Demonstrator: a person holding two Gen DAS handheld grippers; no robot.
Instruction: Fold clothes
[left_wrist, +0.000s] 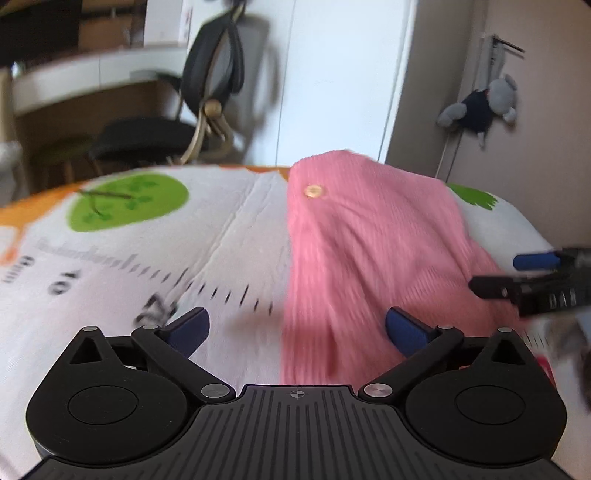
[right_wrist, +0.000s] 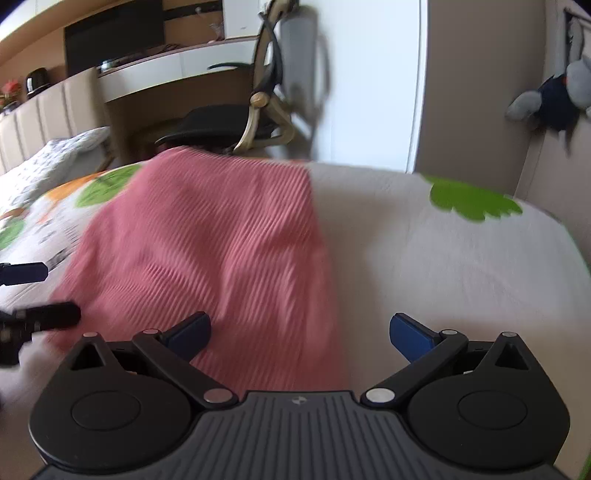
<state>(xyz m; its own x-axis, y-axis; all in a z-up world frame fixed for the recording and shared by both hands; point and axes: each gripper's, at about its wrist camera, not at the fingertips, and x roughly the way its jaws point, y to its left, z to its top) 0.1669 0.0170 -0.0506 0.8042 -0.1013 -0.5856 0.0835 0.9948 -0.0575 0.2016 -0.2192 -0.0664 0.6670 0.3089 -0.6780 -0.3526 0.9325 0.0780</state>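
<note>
We see a pink ribbed corduroy garment (left_wrist: 369, 258) lying folded on a bed covered by a white sheet printed with green trees, orange patches and black ruler marks (left_wrist: 229, 236); a small gold button (left_wrist: 314, 191) shows near its far left edge in the left wrist view. The left tongs (left_wrist: 297, 330) stand spread wide above the near end of the garment, their dark blue pads (left_wrist: 188, 328) apart with nothing pinched between them, one pad over the bare sheet and the other over pink cloth. The right tongs (right_wrist: 300, 334) are likewise spread wide and hold nothing; their left pad hangs over the garment's near right part and their right pad over plain sheet. Each pair of tongs shows at the edge of the other's view, close beside the garment's near corners, though both views are blurred, so we cannot say whether any pad brushes the fabric. In the right wrist view the garment (right_wrist: 207, 243) runs away from us towards the far edge of the bed (right_wrist: 443, 266). Beyond the bed stand a black office chair with a pale frame (left_wrist: 207, 110), a white door panel (left_wrist: 340, 74) and, hanging on the beige wall, a grey plush toy in a dark top (left_wrist: 484, 107).
</note>
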